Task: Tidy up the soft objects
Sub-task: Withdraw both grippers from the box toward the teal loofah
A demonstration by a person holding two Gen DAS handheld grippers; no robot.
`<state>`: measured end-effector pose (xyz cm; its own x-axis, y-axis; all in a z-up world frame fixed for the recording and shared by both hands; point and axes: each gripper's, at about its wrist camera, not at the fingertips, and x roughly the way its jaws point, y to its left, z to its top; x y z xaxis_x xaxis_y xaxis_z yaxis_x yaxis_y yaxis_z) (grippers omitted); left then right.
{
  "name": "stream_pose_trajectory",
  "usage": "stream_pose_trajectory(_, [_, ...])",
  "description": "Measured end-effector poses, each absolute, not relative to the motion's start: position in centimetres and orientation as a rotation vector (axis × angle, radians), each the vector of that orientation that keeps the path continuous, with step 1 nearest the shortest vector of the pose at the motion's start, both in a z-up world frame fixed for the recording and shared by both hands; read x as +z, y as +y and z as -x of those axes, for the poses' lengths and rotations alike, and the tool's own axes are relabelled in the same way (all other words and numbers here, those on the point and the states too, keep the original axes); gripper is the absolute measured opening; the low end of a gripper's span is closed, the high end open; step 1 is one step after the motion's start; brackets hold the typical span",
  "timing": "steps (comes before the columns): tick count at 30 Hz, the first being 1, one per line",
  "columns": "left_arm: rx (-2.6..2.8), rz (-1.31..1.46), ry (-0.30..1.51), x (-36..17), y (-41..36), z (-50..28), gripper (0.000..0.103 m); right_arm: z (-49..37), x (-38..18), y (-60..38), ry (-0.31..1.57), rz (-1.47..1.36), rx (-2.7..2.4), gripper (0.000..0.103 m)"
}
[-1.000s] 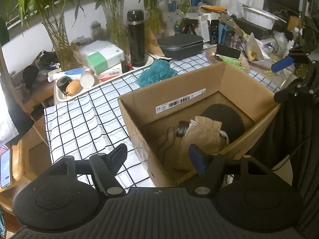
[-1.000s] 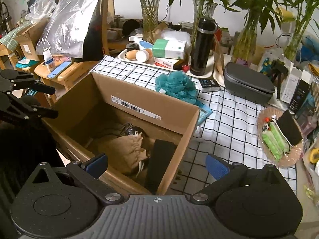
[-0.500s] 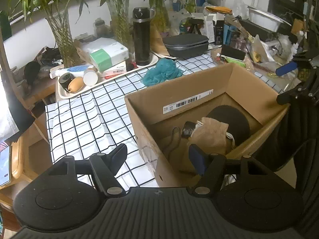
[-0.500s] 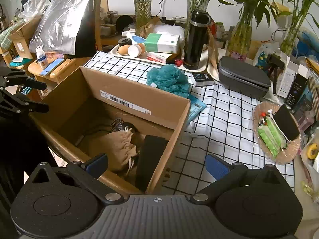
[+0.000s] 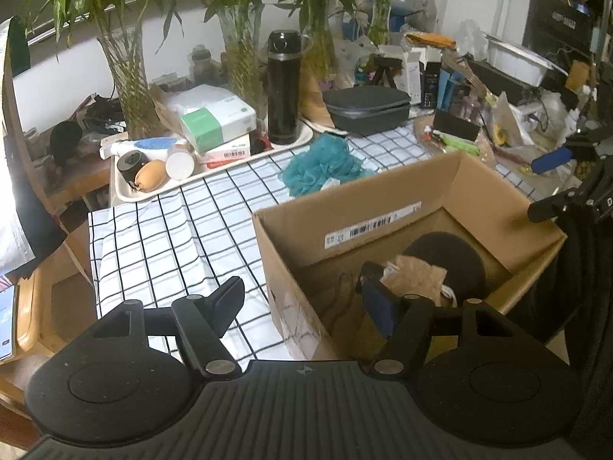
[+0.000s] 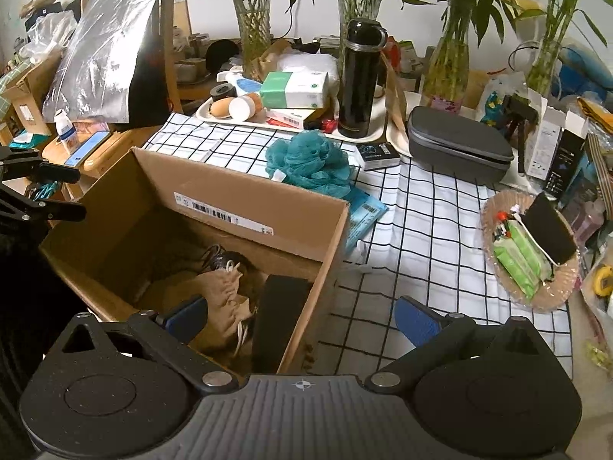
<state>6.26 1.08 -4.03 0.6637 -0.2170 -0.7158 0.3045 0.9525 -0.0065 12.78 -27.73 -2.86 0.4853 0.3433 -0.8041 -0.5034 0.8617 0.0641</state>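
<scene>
An open cardboard box (image 5: 383, 207) (image 6: 245, 195) stands on the checked tablecloth. Inside lie a tan drawstring pouch (image 5: 415, 278) (image 6: 218, 299), a dark round cushion (image 5: 456, 260) and a black cable (image 6: 218, 257). A teal mesh bath puff (image 5: 323, 163) (image 6: 308, 163) lies on the cloth just behind the box. My left gripper (image 5: 306, 301) is open and empty, straddling the box's near left corner. My right gripper (image 6: 302, 318) is open and empty, straddling the box's near right corner.
A white tray (image 5: 214, 168) holds a black flask (image 5: 282, 88), tissue packs and small bottles. A grey zip case (image 6: 456, 145) sits behind on the right. A woven plate (image 6: 532, 253) with green packets lies at the right. Bamboo vases line the back.
Both grippers have pulled back and shifted a little, so the box sits farther right in the left view and farther left in the right view. The jaws stay open.
</scene>
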Motion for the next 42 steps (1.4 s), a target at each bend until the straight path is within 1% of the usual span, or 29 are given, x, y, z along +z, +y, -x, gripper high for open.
stream_pose_trajectory(21, [-0.301,-0.038,0.722,-3.9,2.1,-9.0,0.068,-15.9,-3.6,-29.1,0.917,0.069,0.472,0.103])
stream_pose_trajectory(32, [-0.315,-0.008,0.701,-4.4,3.0,-11.7,0.068,-19.4,-4.7,-31.0,0.915,-0.051,0.409,0.103])
stream_pose_trajectory(42, [-0.327,0.019,0.696,-5.3,3.7,-14.3,0.068,-22.8,-5.8,-31.7,0.917,-0.084,0.378,0.103])
